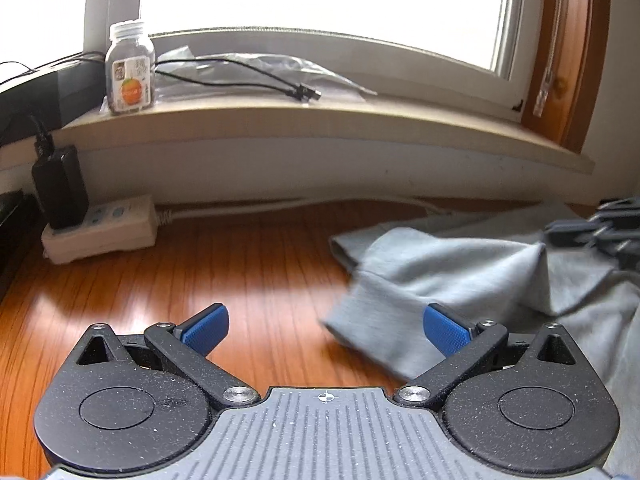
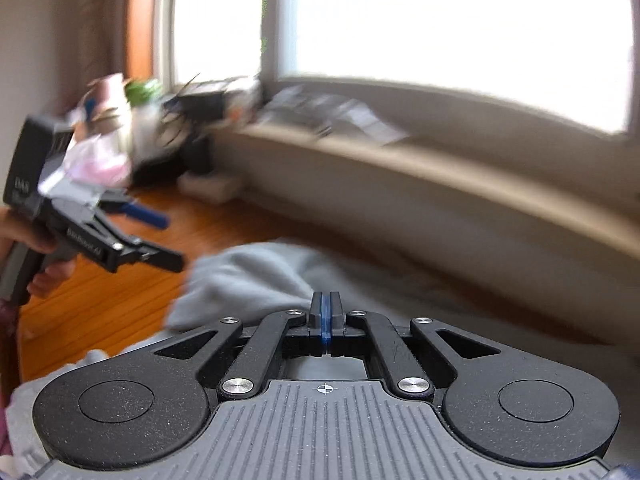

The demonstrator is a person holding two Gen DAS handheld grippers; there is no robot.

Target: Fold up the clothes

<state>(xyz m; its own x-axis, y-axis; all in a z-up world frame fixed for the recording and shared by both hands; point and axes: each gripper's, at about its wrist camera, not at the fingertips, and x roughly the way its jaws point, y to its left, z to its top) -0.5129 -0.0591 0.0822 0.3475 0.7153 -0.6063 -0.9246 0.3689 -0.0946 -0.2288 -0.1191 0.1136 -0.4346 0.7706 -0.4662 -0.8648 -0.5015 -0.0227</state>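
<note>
Left wrist view: your left gripper (image 1: pixel 326 330) has its blue pads spread wide with nothing between them, hovering over the wooden table (image 1: pixel 224 272). My read is you're keeping it free to take the next edge of the grey garment (image 1: pixel 452 280), which lies rumpled on the table's right side, one blurred flap hanging just beside the right pad. Right wrist view: your right gripper (image 2: pixel 326 316) has its fingers pressed together, apparently pinching a peak of that grey cloth, likely to lift a fold. A hand (image 2: pixel 38 248) holds the left tool. Behind: a windowsill (image 1: pixel 320 120) with a jar (image 1: pixel 130 74) and cable (image 1: pixel 240 76), a power strip (image 1: pixel 102 230), and a bright window (image 1: pixel 320 4).
</note>
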